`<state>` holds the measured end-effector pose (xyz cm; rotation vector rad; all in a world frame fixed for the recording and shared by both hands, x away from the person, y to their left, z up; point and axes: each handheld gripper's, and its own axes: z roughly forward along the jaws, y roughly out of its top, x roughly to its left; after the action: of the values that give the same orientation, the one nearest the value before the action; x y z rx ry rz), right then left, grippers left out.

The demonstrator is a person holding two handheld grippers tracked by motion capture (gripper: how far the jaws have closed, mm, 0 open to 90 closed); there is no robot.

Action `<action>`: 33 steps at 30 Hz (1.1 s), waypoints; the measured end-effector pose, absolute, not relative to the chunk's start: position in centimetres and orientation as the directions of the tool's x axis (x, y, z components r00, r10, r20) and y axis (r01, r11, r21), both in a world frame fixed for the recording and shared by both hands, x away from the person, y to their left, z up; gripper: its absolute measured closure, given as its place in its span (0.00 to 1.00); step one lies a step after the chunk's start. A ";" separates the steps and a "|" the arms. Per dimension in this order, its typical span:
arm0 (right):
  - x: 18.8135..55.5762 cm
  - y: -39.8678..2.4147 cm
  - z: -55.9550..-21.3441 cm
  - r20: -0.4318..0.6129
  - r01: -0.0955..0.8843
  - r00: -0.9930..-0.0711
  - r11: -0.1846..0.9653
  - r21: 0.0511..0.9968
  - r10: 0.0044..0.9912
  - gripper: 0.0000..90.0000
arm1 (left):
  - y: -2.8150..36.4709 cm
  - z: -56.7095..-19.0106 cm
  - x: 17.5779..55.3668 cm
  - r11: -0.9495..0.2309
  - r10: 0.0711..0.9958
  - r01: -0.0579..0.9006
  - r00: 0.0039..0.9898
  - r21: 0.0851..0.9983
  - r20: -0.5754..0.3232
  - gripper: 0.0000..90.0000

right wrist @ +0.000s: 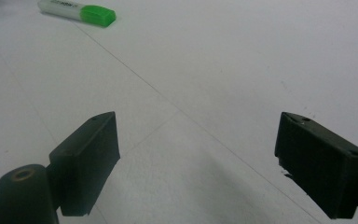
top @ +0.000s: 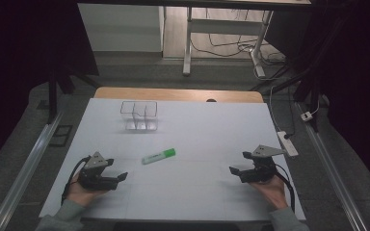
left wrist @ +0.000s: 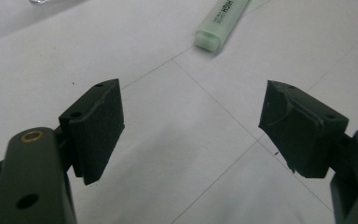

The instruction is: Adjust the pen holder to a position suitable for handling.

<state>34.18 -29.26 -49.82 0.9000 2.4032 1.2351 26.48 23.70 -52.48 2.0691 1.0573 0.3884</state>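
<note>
A green highlighter (top: 159,156) lies flat near the middle of the white table (top: 202,130), its bright green cap pointing right. Behind it stands a clear plastic organiser (top: 139,116) with compartments. My left gripper (top: 116,169) rests low at the front left, open, jaws wide apart with nothing between them; the highlighter (left wrist: 221,23) lies ahead of it, pale end nearest. My right gripper (top: 240,163) sits at the front right, open and empty too. In the right gripper view the highlighter (right wrist: 78,11) lies far off at the upper left.
A white power strip (top: 287,143) lies at the table's right edge with its cable running back. A wooden strip (top: 178,94) borders the far edge. Beyond stand white desk legs (top: 188,43) and floor cables. Metal rails (top: 24,168) flank both sides.
</note>
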 end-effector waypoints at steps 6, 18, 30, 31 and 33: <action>34.1 -29.2 -49.8 0.014 0.391 -0.767 0.451 0.802 0.642 0.15 | 23.8 -52.5 26.5 -0.359 0.793 0.559 0.605 0.747 -0.072 0.24; 34.2 -29.2 -49.9 0.010 0.391 -0.768 0.456 0.800 0.641 0.16 | 23.9 -52.4 26.7 -0.353 0.795 0.562 0.602 0.749 -0.077 0.25; 34.3 -29.1 -50.1 0.013 0.395 -0.770 0.461 0.795 0.637 0.17 | 23.6 -51.8 27.9 -0.353 0.801 0.568 0.594 0.744 -0.074 0.25; 34.3 -29.0 -50.1 0.013 0.395 -0.770 0.461 0.795 0.637 0.17 | 23.6 -51.8 28.0 -0.353 0.803 0.570 0.591 0.742 -0.073 0.25; 34.3 -29.0 -50.1 0.013 0.397 -0.770 0.462 0.793 0.638 0.17 | 23.7 -51.7 28.3 -0.351 0.809 0.576 0.584 0.738 -0.071 0.26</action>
<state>34.30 -29.03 -50.12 0.8848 2.4283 1.2049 28.26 23.66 -51.73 2.0662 1.0976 0.3972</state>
